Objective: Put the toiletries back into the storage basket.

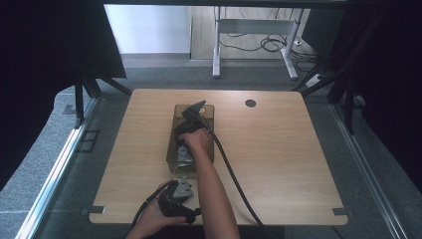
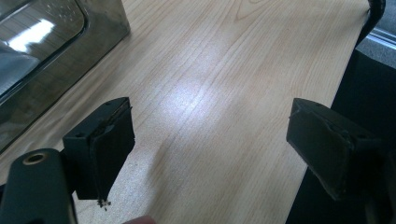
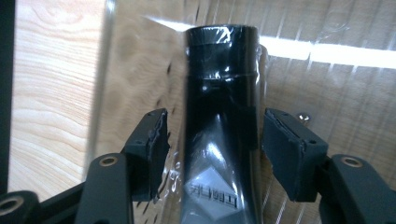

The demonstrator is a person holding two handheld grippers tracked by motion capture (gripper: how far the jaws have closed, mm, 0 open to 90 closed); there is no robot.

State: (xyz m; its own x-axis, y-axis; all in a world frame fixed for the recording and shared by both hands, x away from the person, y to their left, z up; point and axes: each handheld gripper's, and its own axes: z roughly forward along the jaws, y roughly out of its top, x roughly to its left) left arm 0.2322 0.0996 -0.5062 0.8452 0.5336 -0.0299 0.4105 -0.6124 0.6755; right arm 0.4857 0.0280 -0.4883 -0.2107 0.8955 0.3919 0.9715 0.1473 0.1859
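Free room and obstacles. Bare table point(image 1: 278, 149) lies open right of the clear bin point(image 1: 211, 112). Inside the bin, a wrapped black tube point(image 3: 222, 121) stands between the right gripper's point(image 3: 212, 140) parted jaws, with narrow gaps either side.

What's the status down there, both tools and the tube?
Right tool in the clear bin, jaws astride the black wrapped tube, gaps both sides. Left tool open, empty, over bare table beside the bin. Nothing blocking.
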